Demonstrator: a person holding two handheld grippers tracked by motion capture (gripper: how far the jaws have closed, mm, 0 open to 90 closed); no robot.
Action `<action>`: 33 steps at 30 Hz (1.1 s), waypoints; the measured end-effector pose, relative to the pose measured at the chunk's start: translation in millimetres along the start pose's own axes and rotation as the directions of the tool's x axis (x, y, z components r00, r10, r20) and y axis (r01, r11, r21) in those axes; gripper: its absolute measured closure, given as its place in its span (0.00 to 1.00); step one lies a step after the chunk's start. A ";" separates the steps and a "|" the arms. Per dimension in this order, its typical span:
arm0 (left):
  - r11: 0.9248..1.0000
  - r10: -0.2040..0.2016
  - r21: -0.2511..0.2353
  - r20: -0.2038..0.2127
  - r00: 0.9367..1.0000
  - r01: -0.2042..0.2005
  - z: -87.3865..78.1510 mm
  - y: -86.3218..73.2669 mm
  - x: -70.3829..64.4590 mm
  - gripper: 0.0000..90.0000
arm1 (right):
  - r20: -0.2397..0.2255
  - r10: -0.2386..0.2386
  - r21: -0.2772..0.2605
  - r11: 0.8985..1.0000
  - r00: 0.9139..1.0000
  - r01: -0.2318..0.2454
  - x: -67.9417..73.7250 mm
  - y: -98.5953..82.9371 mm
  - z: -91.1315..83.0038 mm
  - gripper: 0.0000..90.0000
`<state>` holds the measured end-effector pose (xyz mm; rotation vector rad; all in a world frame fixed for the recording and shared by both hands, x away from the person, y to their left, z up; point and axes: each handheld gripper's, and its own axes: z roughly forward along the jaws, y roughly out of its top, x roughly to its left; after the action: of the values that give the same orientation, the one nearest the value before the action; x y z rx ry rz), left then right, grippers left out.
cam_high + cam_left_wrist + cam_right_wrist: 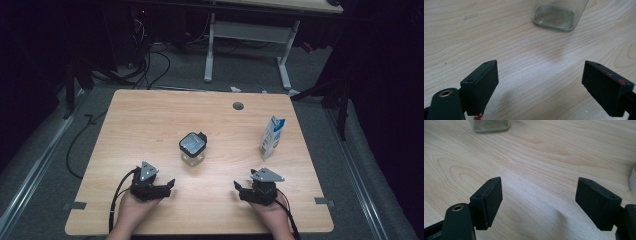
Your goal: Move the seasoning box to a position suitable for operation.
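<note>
Glass jar [192, 148], square-sided with a dark lid, stands upright at the middle of my wooden tabletop [145, 125], ahead of and between both tools. My left hand-held gripper [169, 186] and right hand-held gripper [239, 189] rest near the front edge, each with jaws spread wide and empty. A white-and-blue carton [272, 136] stands well right of the jar.

Dim lab, wooden table [150, 125], floor cables [150, 65], second desk's frame [245, 35]
</note>
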<state>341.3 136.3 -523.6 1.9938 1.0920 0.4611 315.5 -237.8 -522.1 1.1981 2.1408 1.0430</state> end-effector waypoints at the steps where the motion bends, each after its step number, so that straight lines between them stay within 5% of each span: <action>1: 1.000 -0.001 -0.008 0.009 1.000 0.001 -1.8 0.3 -1.0 0.16 | 0.000 0.000 0.000 1.000 1.000 0.000 0.0 0.0 0.0 0.25; 9: 0.999 -0.019 -0.039 0.018 1.000 0.020 -4.1 0.0 2.5 0.28 | -0.005 -0.009 -0.025 1.000 1.000 0.009 -8.9 -1.6 -7.4 0.32; 13: 1.000 0.006 -0.024 -0.014 1.000 -0.006 -3.0 1.9 -0.8 0.21 | -0.012 0.011 -0.040 0.999 1.000 -0.011 -13.0 -0.6 -6.7 0.35; 14: 0.999 0.025 -0.039 0.018 1.000 -0.024 -5.2 0.3 -1.2 0.32 | -0.001 0.012 -0.044 0.999 1.000 -0.012 -12.8 -0.2 -5.8 0.37; 16: 0.998 0.029 -0.049 0.022 0.999 -0.028 -7.4 -0.1 -0.8 0.35 | -0.002 0.009 -0.044 0.999 1.000 -0.009 -12.8 0.0 -5.5 0.38; 20: 0.994 -0.012 -0.107 0.031 0.999 0.016 -13.9 -3.5 8.9 0.48 | -0.008 0.004 -0.044 0.999 1.000 -0.004 -10.5 1.5 -5.1 0.40; 24: 0.988 -0.066 -0.139 0.061 0.996 0.074 -16.8 -5.9 17.3 0.48 | -0.006 -0.006 -0.046 0.999 1.000 0.006 -10.7 2.6 -5.3 0.41; 29: 0.986 -0.043 -0.159 0.046 0.998 0.050 -18.3 -6.3 22.6 0.53 | -0.017 0.015 -0.056 0.998 1.000 -0.016 -14.9 3.4 -6.4 0.42; 33: 0.993 -0.040 -0.112 0.069 0.997 0.048 -16.2 -3.0 23.6 0.56 | -0.018 0.027 -0.053 0.998 0.999 -0.028 -16.7 3.1 -6.5 0.44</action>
<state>342.8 164.3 -517.4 1.8688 1.0435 0.4209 321.0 -253.6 -515.1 1.2012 2.1013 1.1196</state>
